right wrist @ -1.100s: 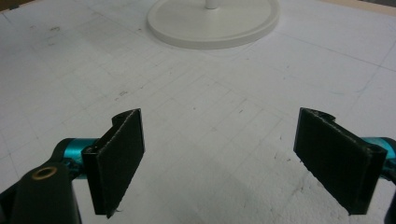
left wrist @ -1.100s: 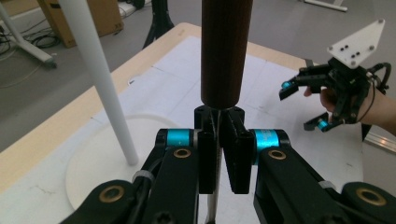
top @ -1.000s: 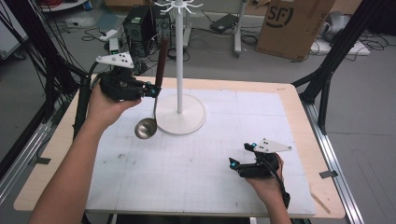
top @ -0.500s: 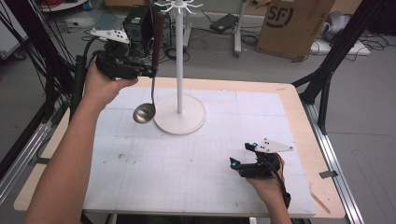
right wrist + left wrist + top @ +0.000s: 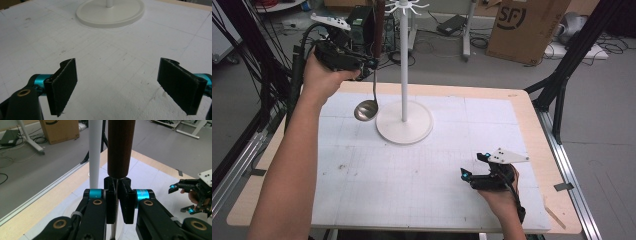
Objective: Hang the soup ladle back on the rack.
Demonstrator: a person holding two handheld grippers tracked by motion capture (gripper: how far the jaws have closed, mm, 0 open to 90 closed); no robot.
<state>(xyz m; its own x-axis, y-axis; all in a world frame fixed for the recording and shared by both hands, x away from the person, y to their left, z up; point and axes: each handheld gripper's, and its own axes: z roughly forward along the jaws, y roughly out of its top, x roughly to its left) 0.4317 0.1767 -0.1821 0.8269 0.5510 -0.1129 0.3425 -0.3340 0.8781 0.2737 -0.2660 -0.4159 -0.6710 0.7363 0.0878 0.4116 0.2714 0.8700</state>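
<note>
The right gripper [image 5: 472, 176] rests low on the near right part of the white mat [image 5: 422, 185], jaws spread wide with nothing between them; in the right gripper view its black pads [image 5: 63, 83] frame bare, scuffed gridded surface, with the rack's round base [image 5: 110, 11] farther off.

The left gripper [image 5: 364, 64] stands higher than a second ago, up beside the white pole [image 5: 404, 65]. Its jaws are pinched narrow on the thin metal shank of the ladle [image 5: 366, 110], just below the dark wooden handle [image 5: 121, 145], which rises upright out of the grip in the left gripper view. The ladle hangs bowl-down and clear of the mat; a second ago the bowl was lower, just off the base's left edge. The lift suggests the handle end is being carried toward the hooks of the crown [image 5: 406, 6] at the pole's top, so the hanging itself is not yet done.

In the way stands the pole itself, just beside the handle, so the ladle probably has to swing round or rise past it without knocking. The base [image 5: 404, 122] sits under the dangling bowl's path.

Beyond the table's wooden edge [image 5: 522, 100], on the grey floor, lie cables, a cardboard box [image 5: 527, 25] and black frame legs [image 5: 562, 65], none near the work.
</note>
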